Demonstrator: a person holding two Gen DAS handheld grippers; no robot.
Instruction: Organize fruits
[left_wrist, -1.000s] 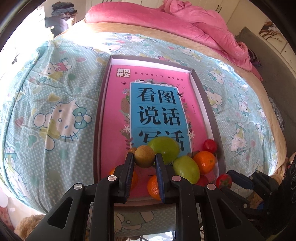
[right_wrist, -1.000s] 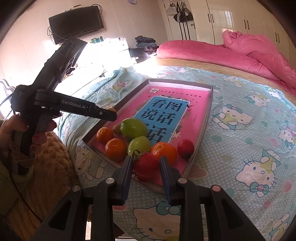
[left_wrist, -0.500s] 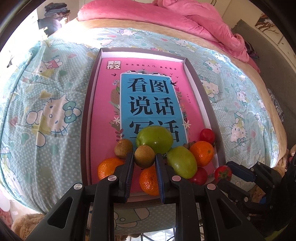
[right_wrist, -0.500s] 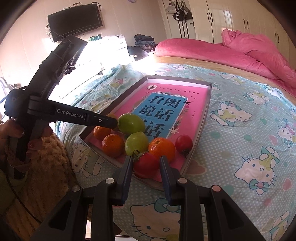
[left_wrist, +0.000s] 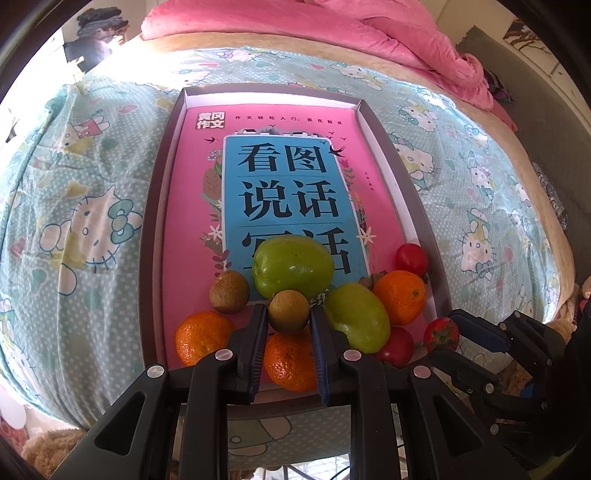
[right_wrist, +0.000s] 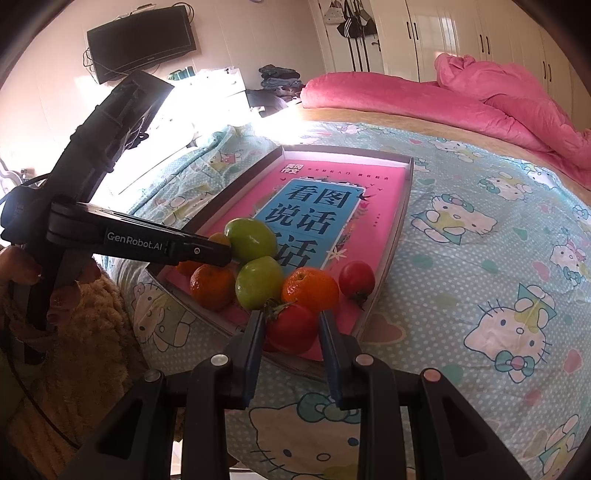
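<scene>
A bed (left_wrist: 92, 184) with a cartoon-cat sheet carries a shallow tray (left_wrist: 402, 166) lined with a pink book. The left tool (left_wrist: 289, 314) pinches a small brown fruit (left_wrist: 288, 311) above the fruit pile at the tray's near end; the right tool (right_wrist: 291, 325) pinches a red tomato (right_wrist: 293, 326) there.

Home bedroom. Bed (right_wrist: 480, 229) with cartoon-cat sheet fills the frame, pink duvet (right_wrist: 491, 99) bunched upper right, white wardrobe doors (right_wrist: 461, 33) top right, wall-mounted TV (right_wrist: 142, 42) upper left, folded clothes (right_wrist: 277, 75) top centre, bags hanging (right_wrist: 351, 18) by wardrobe.
</scene>
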